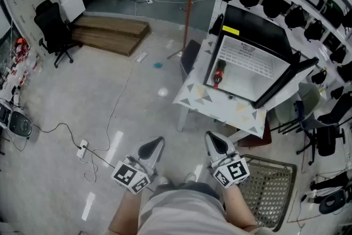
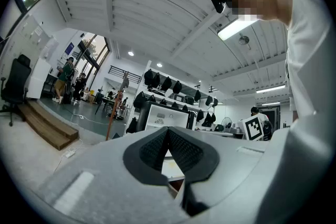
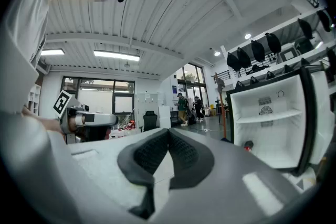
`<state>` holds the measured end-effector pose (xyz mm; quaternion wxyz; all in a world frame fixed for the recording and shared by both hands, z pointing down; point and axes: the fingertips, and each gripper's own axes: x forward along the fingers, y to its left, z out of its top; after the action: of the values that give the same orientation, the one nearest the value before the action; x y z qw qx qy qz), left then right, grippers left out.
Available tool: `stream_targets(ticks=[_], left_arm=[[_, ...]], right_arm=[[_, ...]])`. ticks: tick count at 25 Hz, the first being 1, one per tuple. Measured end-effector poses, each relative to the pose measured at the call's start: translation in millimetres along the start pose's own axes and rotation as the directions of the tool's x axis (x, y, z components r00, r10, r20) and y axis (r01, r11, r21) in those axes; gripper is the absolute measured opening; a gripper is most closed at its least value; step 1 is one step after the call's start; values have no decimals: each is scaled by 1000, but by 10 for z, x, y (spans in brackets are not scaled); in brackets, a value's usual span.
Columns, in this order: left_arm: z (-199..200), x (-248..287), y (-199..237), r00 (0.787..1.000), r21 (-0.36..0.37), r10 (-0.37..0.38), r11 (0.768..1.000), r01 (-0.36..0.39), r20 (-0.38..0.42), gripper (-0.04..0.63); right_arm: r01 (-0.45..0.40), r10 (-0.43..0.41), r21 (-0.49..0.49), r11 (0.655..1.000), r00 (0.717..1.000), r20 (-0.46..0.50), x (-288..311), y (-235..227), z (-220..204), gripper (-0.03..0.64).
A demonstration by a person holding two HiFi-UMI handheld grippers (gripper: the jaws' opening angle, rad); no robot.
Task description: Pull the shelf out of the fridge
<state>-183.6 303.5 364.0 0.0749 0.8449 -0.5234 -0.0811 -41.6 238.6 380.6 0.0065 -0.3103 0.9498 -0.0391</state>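
I had the left hand-held gripper (image 1: 156,144) and right hand-held gripper (image 1: 212,138) closed, empty, well short of the black open-doored fridge (image 1: 257,34); only the right gripper view clearly showed its white shelf (image 3: 268,116) inside.

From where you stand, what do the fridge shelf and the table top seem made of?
Shelf: white coated wire, likely; fine grid lines show. Table top: matt white laminate or cover, unclear which; flat printed grey and tan triangles.

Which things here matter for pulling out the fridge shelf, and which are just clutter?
Job: fridge, shelf, left hand-held gripper, right hand-held gripper.
Lying about: red bottle in the fridge, office chair, wooden steps, power strip, wire basket.
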Motion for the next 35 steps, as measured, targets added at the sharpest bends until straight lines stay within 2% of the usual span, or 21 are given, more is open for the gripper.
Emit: stream_targets(ticks=[8, 18, 24, 29, 35], left_arm=[[3, 206, -163, 999, -1, 32, 999, -32, -9, 8], [-225, 924, -353, 998, 7, 42, 999, -42, -44, 8], [-317, 1307, -394, 997, -26, 45, 999, -47, -70, 8], [-365, 1521, -298, 996, -23, 30, 999, -32, -84, 8], [-368, 1838, 44, 996, -51, 11, 999, -16, -84, 8]], right_arm=[[-18, 18, -13, 1000, 1000, 4, -123, -209, 38, 2], [-21, 20, 6, 1000, 999, 36, -304, -933, 32, 2], [-20, 19, 15, 1000, 999, 39, -252, -1294, -13, 3], [-19, 19, -1, 1000, 999, 26, -105, -1460, -47, 2], [14, -14, 10, 1000, 1000, 5, 214, -1712, -90, 2]])
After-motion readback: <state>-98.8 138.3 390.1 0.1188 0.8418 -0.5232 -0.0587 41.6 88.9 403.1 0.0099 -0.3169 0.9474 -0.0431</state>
